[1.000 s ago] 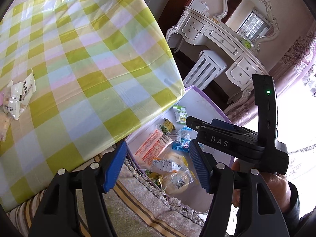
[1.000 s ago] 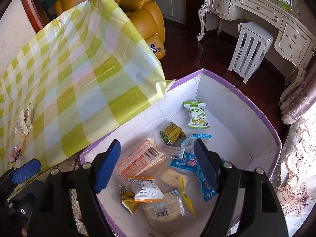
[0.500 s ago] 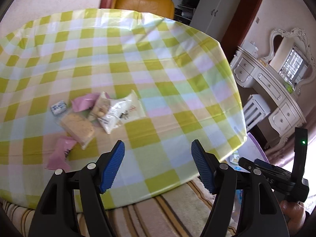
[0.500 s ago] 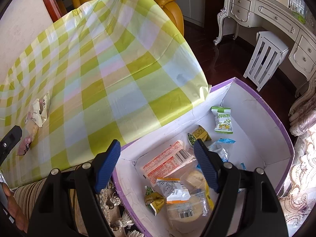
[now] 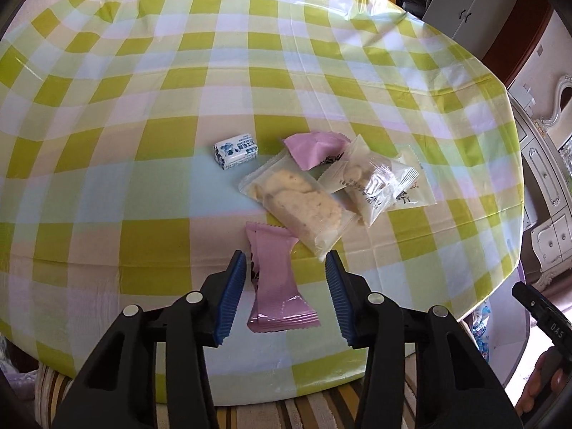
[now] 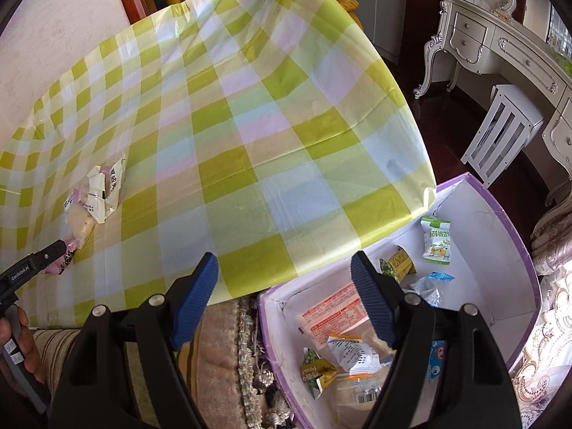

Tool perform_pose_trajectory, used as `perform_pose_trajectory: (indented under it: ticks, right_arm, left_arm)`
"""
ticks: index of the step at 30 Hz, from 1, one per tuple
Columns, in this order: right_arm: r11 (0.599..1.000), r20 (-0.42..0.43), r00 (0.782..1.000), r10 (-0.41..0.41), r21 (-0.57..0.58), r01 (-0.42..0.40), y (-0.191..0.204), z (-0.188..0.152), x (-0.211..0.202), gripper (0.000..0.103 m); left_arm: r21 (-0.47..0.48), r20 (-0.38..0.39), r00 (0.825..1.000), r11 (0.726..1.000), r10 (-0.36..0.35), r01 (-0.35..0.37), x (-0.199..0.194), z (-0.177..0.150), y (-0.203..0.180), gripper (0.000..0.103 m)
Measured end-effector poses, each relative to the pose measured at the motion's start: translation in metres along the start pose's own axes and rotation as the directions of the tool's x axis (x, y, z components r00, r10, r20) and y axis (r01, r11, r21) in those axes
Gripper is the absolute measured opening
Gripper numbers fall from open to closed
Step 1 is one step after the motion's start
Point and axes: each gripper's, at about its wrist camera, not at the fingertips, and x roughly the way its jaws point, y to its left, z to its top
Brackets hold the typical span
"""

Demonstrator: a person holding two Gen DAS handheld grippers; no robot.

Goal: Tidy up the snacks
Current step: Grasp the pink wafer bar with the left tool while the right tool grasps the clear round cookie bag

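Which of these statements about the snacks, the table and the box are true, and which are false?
1. A pink packet lies between the pads of the left gripper. True; the jaws have just been closing, not yet pressing it.
2. The right gripper holds a snack. False; it is open and holds nothing.
3. The purple-rimmed box is empty. False; several snacks lie in it.
4. A small blue-and-white packet lies apart from the other snacks on the checked tablecloth. True.

Both wrist views look steeply down; tablecloth (image 5: 286, 71) shared.
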Motion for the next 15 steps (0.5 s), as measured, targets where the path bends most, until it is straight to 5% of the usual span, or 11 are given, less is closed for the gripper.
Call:
perform_pose_trajectory:
  ticks: [9,15]
  right_arm:
    - [0.993,0.019,0.998,0.056,-0.101,-0.053,0.056,0.014,-0.001,0.077]
    - [0.982,0.046,0.994,0.103,-0.163,-0.094,0.101,0.023,0.002,0.077]
  left_arm:
    - [0.02,-0.051,0.999,1.0,-0.007,0.008,0.012,-0.005,0.007,0.023]
    - [0.031,-0.031,1.0,1.0,0.001,0.0,0.011,-0.007,0.007,0.022]
